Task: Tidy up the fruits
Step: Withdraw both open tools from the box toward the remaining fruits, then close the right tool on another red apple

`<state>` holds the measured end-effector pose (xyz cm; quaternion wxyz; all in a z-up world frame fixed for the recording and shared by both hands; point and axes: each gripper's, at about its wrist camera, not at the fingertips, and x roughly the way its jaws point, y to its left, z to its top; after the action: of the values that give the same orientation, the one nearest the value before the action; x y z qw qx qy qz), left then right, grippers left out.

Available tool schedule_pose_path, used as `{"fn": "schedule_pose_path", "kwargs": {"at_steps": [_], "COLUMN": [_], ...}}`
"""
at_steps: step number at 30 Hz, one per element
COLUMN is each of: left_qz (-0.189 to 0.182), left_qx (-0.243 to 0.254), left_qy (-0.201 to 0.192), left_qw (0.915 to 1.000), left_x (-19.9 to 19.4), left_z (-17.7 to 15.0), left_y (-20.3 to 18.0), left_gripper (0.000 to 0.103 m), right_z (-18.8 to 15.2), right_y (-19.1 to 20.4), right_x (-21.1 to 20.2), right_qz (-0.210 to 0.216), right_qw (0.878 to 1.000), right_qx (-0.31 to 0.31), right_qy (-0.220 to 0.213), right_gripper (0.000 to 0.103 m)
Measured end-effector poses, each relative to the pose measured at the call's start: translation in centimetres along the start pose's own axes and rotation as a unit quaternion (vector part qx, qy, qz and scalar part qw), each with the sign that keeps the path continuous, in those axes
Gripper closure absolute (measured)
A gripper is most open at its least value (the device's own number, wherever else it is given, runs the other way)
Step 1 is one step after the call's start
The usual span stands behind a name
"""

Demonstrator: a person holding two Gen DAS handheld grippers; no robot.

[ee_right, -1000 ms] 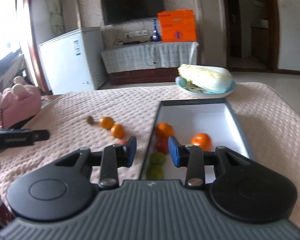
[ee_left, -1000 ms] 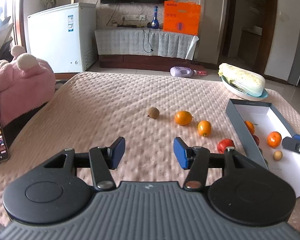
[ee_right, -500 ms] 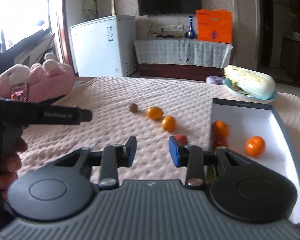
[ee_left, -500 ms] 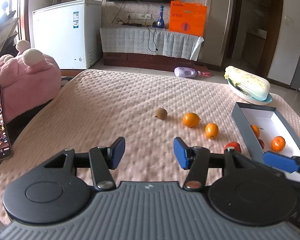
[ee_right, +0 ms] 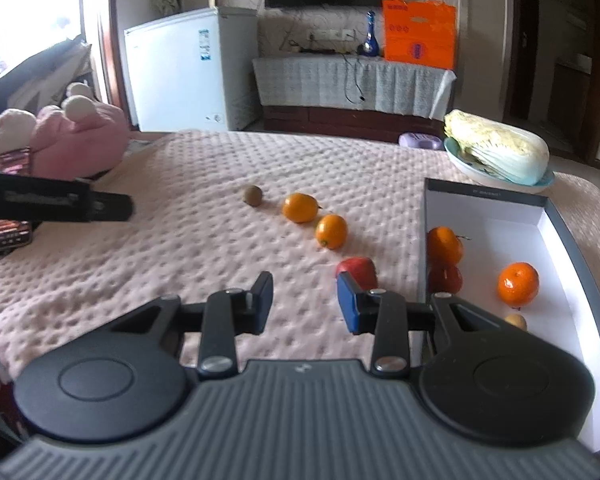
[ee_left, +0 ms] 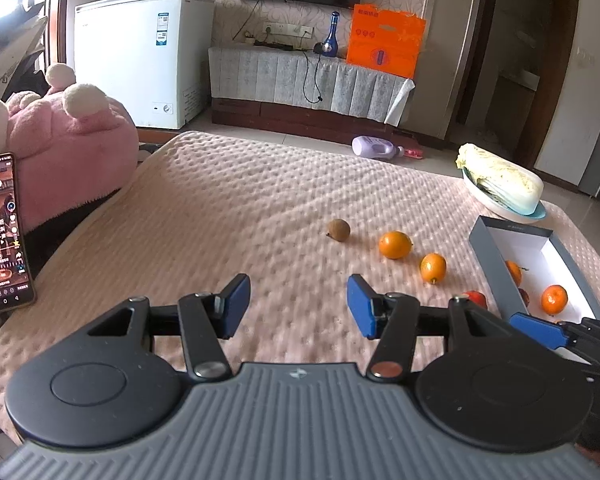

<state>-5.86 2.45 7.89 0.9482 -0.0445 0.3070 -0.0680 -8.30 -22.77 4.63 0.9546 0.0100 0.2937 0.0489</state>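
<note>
Both the left tongs (ee_left: 298, 306) and right tongs (ee_right: 304, 303) stand apart and empty, the right aimed beside the red fruit (ee_right: 358, 271) for transfer into the box (ee_right: 560, 220).

Both wrist cameras look forward and downward, low and close over the pink bedcover (ee_left: 236, 208), the left one from the left with the box (ee_left: 488, 252) at 2 o'clock, the right one nearer it, and both share the loose fruits (ee_right: 300, 208) and television wall.
</note>
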Motion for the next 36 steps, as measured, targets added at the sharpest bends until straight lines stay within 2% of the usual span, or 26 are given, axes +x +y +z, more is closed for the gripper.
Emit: {"fn": "schedule_pose_path", "kwargs": {"at_steps": [5, 11, 22, 29, 36], "left_qz": [-0.005, -0.012, -0.022, -0.031, -0.036], "left_qx": [0.008, 0.007, 0.004, 0.008, 0.013], "left_qy": [0.004, 0.001, -0.001, 0.003, 0.009], "left_qw": [0.9999, 0.9999, 0.9997, 0.9995, 0.9992], "left_x": [0.2, 0.1, 0.1, 0.6, 1.0], "left_z": [0.0, 0.3, 0.5, 0.6, 0.4], "left_y": [0.0, -0.2, -0.3, -1.0, -1.7], "left_gripper": [0.043, 0.043, 0.043, 0.043, 0.043], "right_z": [0.2, 0.5, 1.2, 1.5, 1.6], "right_y": [-0.2, 0.3, -0.8, -1.3, -1.6], "right_x": [2.0, 4.1, 6.0, 6.3, 7.9], "right_qz": [-0.021, -0.030, -0.035, -0.050, -0.053], "right_qw": [0.999, 0.996, 0.995, 0.996, 0.994], "right_qx": [-0.018, -0.044, -0.037, -0.031, -0.035], "right_qy": [0.041, 0.066, 0.083, 0.066, 0.091], "right_gripper": [0.065, 0.065, 0.065, 0.065, 0.065]}}
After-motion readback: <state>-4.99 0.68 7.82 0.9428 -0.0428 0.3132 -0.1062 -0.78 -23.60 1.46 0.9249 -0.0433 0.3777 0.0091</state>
